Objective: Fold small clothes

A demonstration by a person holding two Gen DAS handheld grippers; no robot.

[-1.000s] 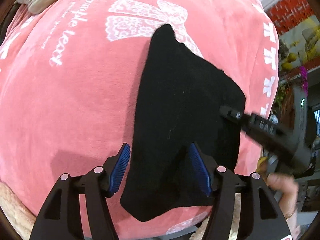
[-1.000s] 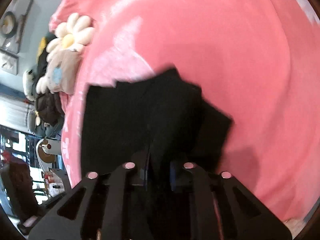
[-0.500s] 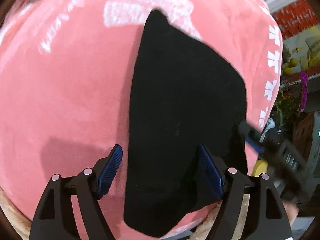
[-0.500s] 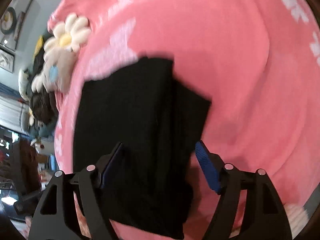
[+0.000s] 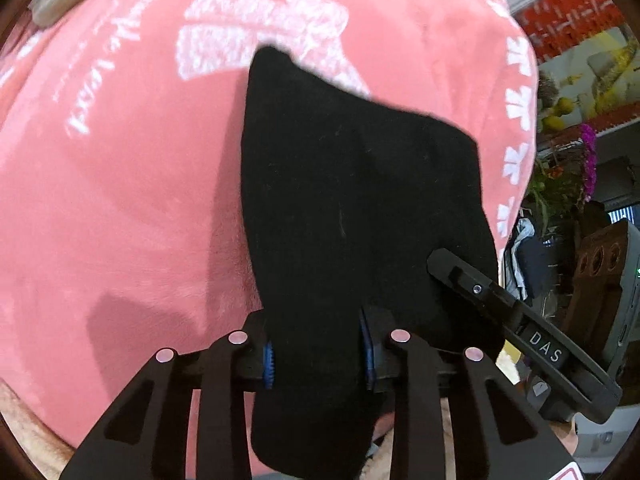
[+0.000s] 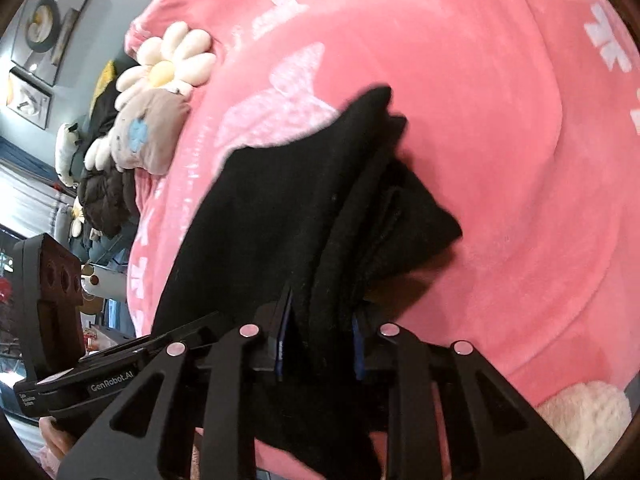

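Note:
A black garment [image 5: 360, 200] lies folded in layers on a pink plush blanket [image 5: 120, 200]. My left gripper [image 5: 317, 356] is closing on the garment's near edge, and the cloth fills the gap between its blue pads. In the right wrist view the same garment [image 6: 280, 200] bunches up between the pads of my right gripper [image 6: 318, 344], whose jaws are also closing and pinch a thick fold. A finger of the right gripper [image 5: 480, 292] rests against the cloth's right side in the left wrist view. The left gripper's body [image 6: 120, 380] shows at the lower left.
The pink blanket [image 6: 500, 160] carries white bow prints and lettering. A flower-shaped plush pillow [image 6: 168, 68] and dark clothes [image 6: 104, 196] lie at its far left. A fluffy cream edge [image 6: 580, 412] shows near me. Shelves with flowers [image 5: 580, 152] stand beyond the blanket.
Half a second ago both grippers stood wide open astride the garment's near edge. Both have now closed in on it, and the cloth bunches and lifts between the pads.

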